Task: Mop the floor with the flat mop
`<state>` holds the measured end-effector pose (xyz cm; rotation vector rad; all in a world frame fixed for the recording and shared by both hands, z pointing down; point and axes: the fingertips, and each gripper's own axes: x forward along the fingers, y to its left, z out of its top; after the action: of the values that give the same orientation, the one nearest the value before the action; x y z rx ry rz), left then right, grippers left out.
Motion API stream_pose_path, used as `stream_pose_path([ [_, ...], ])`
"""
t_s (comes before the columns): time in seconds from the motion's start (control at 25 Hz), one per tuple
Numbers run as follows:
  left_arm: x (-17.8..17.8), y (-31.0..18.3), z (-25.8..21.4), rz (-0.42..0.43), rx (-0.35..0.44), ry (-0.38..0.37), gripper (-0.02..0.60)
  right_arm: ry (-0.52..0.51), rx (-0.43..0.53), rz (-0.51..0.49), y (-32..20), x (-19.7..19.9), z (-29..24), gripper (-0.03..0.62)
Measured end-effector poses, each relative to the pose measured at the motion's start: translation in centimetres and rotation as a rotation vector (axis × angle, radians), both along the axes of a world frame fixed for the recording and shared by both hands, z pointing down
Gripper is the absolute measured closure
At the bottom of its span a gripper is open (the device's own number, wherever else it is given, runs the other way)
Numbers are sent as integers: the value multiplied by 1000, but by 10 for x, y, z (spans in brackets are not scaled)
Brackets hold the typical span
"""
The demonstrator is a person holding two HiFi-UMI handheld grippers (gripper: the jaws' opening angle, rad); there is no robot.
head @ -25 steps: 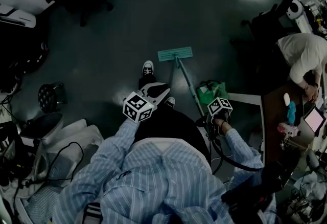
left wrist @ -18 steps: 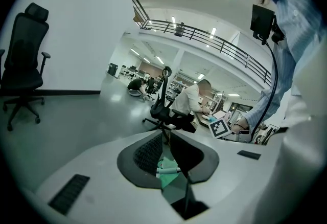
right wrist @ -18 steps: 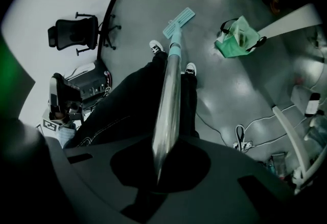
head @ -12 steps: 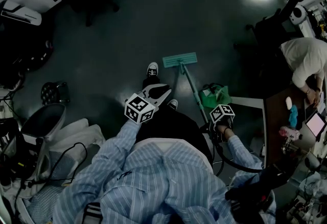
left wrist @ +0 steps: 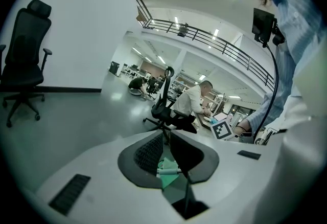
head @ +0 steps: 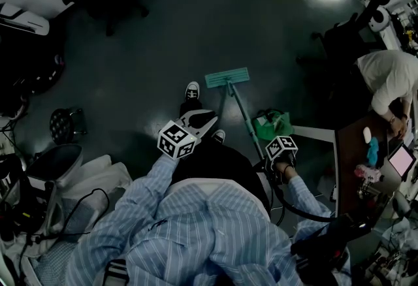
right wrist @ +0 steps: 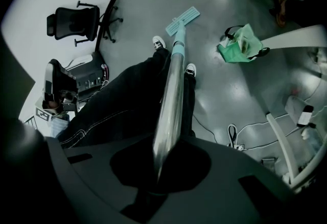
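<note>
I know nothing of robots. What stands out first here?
The teal flat mop head lies on the dark floor by the person's front shoe, its shiny handle running back into the right gripper, clamped on it. The left gripper hangs to its left, jaws apart and empty. A green bag sits right of the handle.

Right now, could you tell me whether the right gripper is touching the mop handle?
Touching. The right gripper view shows the right gripper with its jaws clamped on the shiny mop handle, which runs straight into them.
</note>
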<state>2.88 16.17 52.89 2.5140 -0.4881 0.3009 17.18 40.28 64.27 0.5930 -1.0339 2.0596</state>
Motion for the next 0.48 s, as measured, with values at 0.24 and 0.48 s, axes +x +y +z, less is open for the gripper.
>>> stream_pose_path([
  [0.24,-5,-19,3,-16,-25,-2,538,-1,9,-16,-34,-4,0,557],
  [0.48,0,-50,7,-17,-50,-16,538,-2,29,-37,-92,-2,8,557],
])
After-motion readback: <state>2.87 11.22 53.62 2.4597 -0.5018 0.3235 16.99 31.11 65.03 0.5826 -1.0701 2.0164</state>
